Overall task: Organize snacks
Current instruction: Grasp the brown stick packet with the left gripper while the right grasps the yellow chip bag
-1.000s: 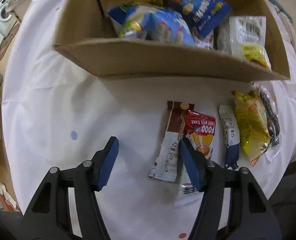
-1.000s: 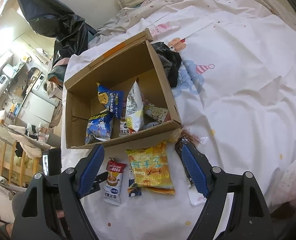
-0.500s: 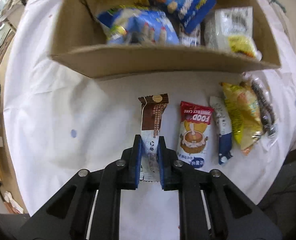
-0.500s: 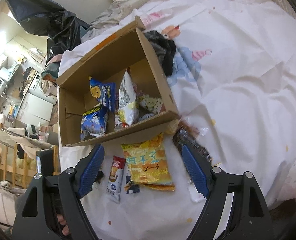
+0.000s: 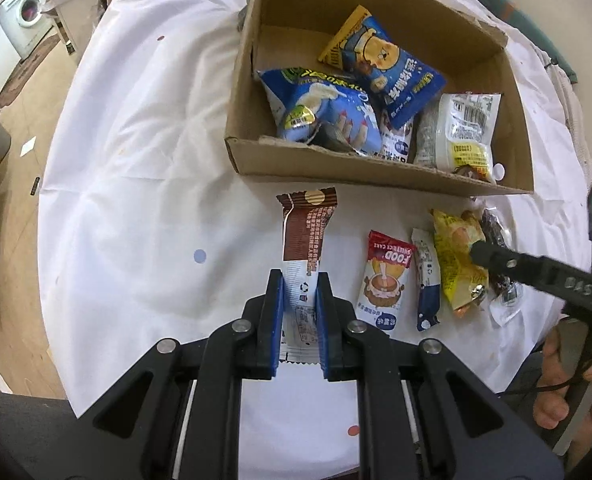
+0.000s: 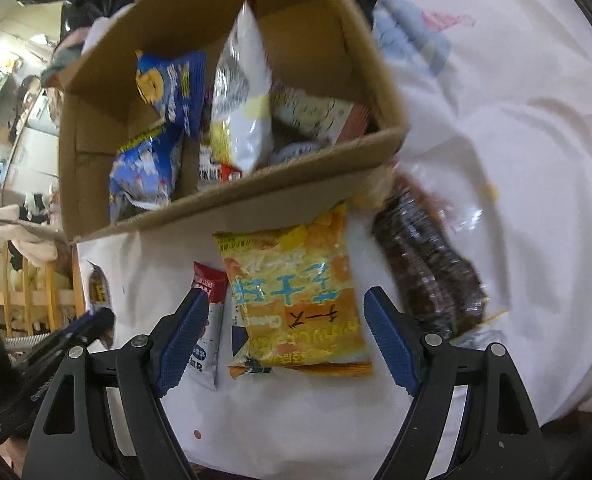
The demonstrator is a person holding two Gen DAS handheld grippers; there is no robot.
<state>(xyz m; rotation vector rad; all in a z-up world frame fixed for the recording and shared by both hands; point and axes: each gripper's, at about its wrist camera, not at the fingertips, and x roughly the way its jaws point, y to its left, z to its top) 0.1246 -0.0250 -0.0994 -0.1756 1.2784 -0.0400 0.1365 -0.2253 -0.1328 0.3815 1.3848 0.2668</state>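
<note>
My left wrist camera looks steeply down over the white sheet toward the cardboard box. My right one sits lower and closer, facing the same box from its near edge.

The left gripper points toward 12 o'clock, jaws clamped on a brown wrapper. The right gripper has its jaws spread wide. In the left view, a bare hand grips its handle at 4 o'clock.
</note>
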